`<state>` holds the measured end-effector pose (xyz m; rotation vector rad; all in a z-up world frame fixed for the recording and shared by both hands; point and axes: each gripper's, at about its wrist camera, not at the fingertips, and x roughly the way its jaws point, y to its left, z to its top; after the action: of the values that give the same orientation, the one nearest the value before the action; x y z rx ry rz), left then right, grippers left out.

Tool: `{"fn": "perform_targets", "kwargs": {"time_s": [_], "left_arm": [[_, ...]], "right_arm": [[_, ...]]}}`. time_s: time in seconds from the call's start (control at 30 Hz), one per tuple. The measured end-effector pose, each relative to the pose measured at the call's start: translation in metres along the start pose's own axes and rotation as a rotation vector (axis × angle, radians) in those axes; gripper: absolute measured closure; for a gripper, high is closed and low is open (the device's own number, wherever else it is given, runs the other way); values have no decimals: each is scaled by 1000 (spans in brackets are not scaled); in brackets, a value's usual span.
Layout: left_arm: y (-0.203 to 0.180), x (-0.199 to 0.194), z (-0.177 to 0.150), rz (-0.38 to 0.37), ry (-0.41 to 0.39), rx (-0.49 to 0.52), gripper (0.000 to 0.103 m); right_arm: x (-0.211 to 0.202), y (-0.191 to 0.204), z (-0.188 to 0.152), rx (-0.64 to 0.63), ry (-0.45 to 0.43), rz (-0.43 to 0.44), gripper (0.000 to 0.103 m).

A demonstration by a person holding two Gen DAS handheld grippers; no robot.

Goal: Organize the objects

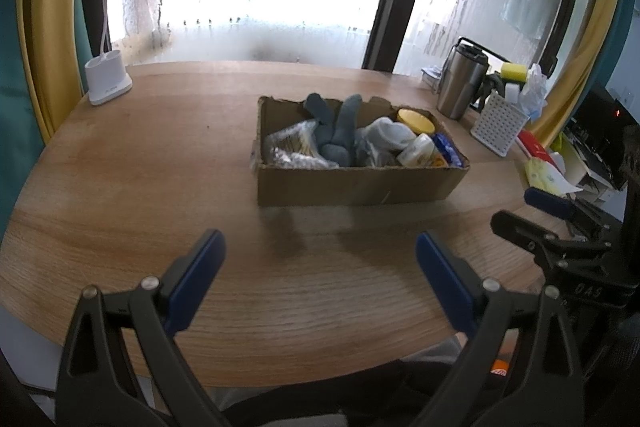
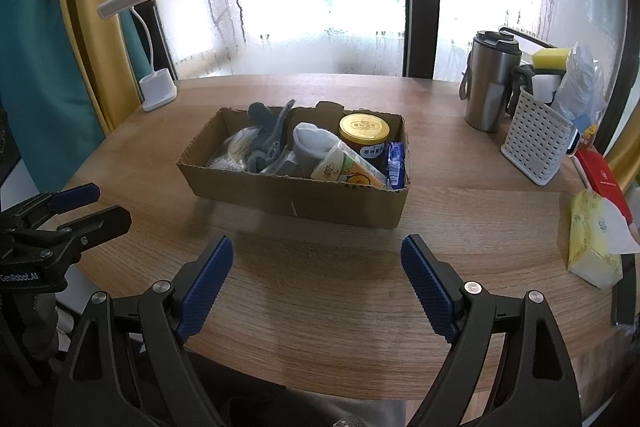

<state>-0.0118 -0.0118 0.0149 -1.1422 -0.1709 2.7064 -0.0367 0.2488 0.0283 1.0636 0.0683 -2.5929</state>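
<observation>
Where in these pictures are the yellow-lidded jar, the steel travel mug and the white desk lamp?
yellow-lidded jar [image 2: 364,128]: right wrist view, on its lid.
steel travel mug [image 2: 489,87]: right wrist view, on its body.
white desk lamp [image 1: 107,81]: left wrist view, on its base.

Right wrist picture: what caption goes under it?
Open right gripper facing a cardboard box full of stuff on a wooden table.

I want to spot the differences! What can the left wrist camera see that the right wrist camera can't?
Only the left view shows the dark monitor at far right. Only the right view shows the printed label on the yellow-lidded jar and the blue snack wrapper's full face. Both show the brown cardboard box, white desk lamp, steel travel mug, and open left gripper and right gripper.
</observation>
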Motion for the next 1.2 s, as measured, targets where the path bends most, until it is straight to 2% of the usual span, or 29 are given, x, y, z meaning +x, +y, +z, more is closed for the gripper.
{"fn": "perform_targets", "kwargs": {"time_s": [1.2], "left_arm": [[2,3,-1,4,16,-18,6]], "right_arm": [[2,-1,-2,3,2,3,15]]}}
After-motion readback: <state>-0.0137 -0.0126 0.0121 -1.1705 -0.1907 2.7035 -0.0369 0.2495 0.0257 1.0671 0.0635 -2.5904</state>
